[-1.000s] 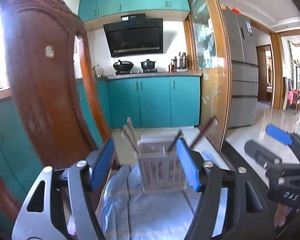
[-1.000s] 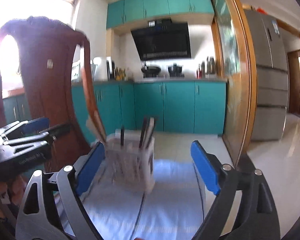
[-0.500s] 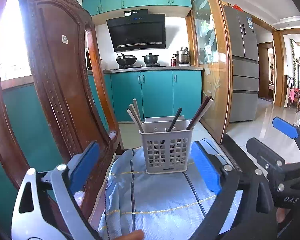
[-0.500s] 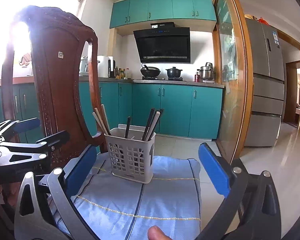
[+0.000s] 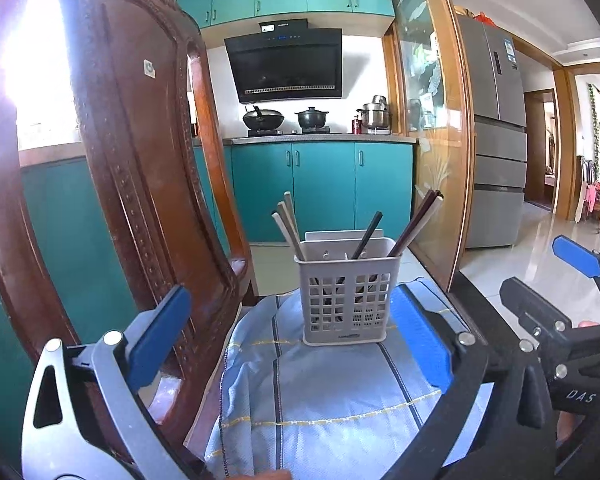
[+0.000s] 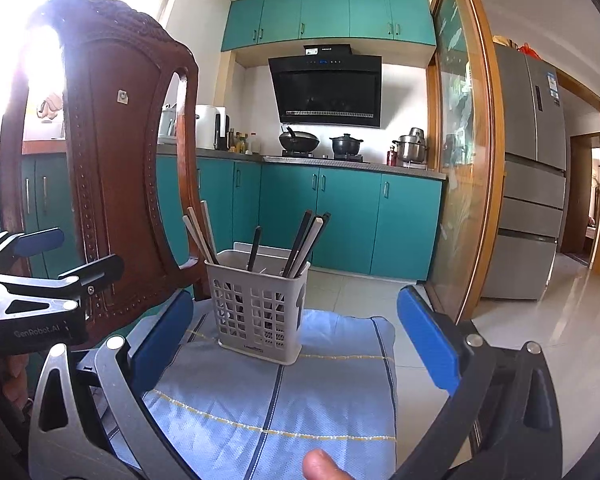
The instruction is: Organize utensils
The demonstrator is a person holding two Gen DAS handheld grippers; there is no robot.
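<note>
The basket [image 5: 350,292] stands at frame centre, chopsticks [image 5: 288,224] upright for reach. Left claw [image 5: 288,344] and right claw [image 6: 296,344] are released, empty.

One grey slotted utensil basket [image 5: 350,292] stands upright on one blue cloth [image 5: 332,396]. Sticking out of the basket are three pale chopsticks [image 5: 286,224] at its left corner, one dark utensil handle [image 5: 367,236] in the middle, and about three dark and pale chopsticks [image 5: 418,220] at the right; the exact number there is hard to tell. Two claws show: the left claw [image 5: 288,340] and the right claw [image 6: 296,340]. One carved wooden chair [image 6: 112,184] stands beside the cloth. On the far stove sit one wok [image 6: 299,140] and two pots.
</note>
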